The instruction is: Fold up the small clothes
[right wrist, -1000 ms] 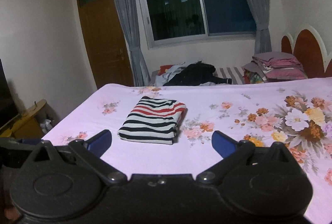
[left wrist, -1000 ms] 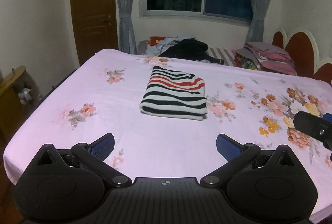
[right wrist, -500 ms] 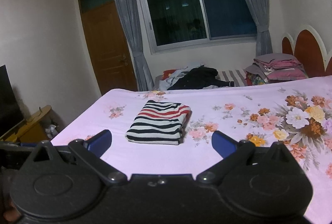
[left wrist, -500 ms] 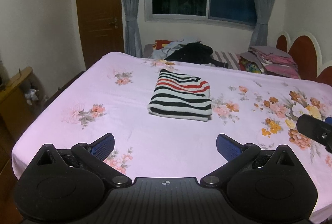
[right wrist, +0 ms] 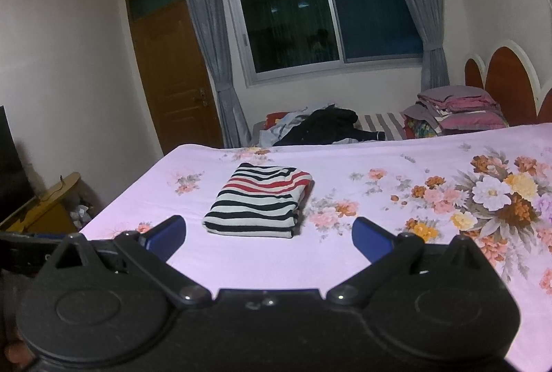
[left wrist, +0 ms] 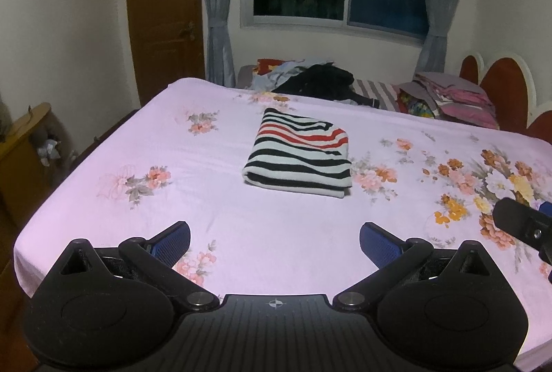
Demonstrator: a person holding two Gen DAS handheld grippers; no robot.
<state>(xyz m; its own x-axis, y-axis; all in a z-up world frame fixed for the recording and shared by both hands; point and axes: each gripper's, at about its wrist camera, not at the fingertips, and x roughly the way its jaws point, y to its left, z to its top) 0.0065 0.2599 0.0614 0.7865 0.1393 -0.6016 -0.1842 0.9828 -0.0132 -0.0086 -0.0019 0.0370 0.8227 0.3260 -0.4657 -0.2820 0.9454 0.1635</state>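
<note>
- A folded striped shirt is seen lying flat on the pink floral bed, ahead of both tools and untouched.
- The left hand-held gripper and right hand-held gripper are held spread wide and empty.
- Both have been drawn back over the last second; the fold is judged finished.

I can't read any text, label, brand or number in either wrist view. The only mark I can make out is a small white crosshair symbol printed on the ribbed black body of the left gripper; it carries no lettering.
</note>
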